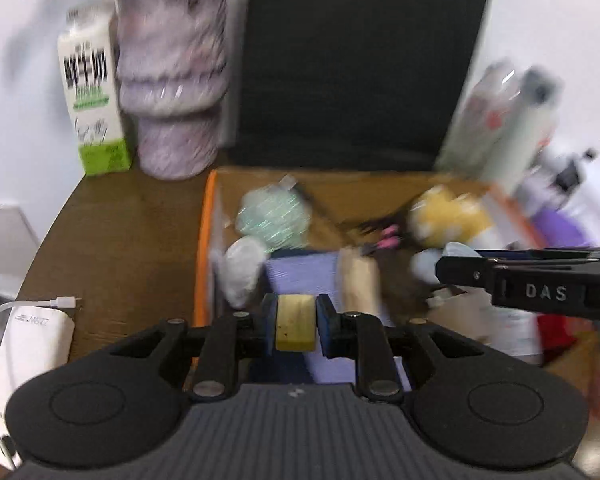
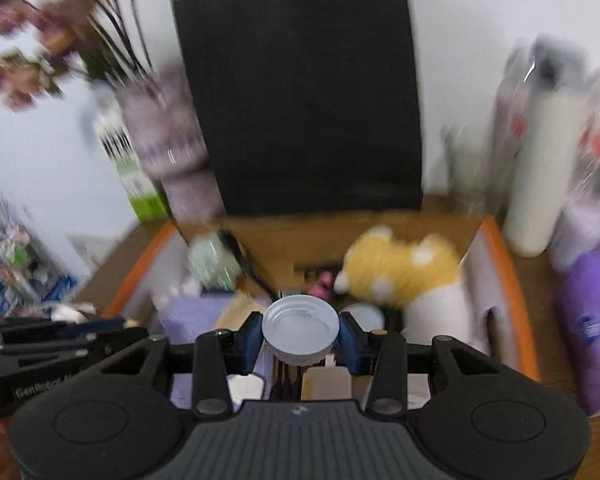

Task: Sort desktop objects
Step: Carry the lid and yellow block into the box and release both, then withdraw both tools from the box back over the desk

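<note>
My left gripper point(image 1: 295, 328) is matte black with blue pads point(image 1: 325, 326). My right gripper point(image 2: 300, 334) matches it. Both have ribbed grey bodies and silver screws.

Motion blur is smearing the mottled purple vase point(image 1: 172, 92) and the printing on the white-and-green milk carton point(image 1: 94, 92) into streaks. The white bottles in clear wrap point(image 2: 548, 160) are dissolving into haze. Small items deep inside the orange-rimmed cardboard box point(image 1: 204, 240) are staying unidentifiable. The white power bank point(image 1: 28, 360) is running off the left edge.
</note>
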`<action>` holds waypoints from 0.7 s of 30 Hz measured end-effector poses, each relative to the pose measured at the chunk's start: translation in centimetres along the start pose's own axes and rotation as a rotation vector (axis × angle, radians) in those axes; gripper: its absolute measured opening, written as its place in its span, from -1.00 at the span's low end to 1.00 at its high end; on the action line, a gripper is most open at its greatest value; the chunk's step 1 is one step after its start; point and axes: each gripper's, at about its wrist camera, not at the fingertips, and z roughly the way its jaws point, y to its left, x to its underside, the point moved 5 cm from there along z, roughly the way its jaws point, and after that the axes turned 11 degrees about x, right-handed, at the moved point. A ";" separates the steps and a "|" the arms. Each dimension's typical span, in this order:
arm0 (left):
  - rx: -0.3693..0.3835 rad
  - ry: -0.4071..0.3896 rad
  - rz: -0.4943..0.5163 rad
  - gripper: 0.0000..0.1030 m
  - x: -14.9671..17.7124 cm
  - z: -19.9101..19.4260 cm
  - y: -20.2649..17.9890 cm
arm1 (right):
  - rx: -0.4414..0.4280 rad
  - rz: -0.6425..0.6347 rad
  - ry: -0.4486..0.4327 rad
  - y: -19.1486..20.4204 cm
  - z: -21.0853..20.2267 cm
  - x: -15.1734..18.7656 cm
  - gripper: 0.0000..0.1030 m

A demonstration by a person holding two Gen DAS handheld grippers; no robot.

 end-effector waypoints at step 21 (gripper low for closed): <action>0.025 -0.138 -0.056 0.52 8.9 -8.1 -4.6 | 0.084 -0.096 -0.127 1.0 -7.2 6.5 0.63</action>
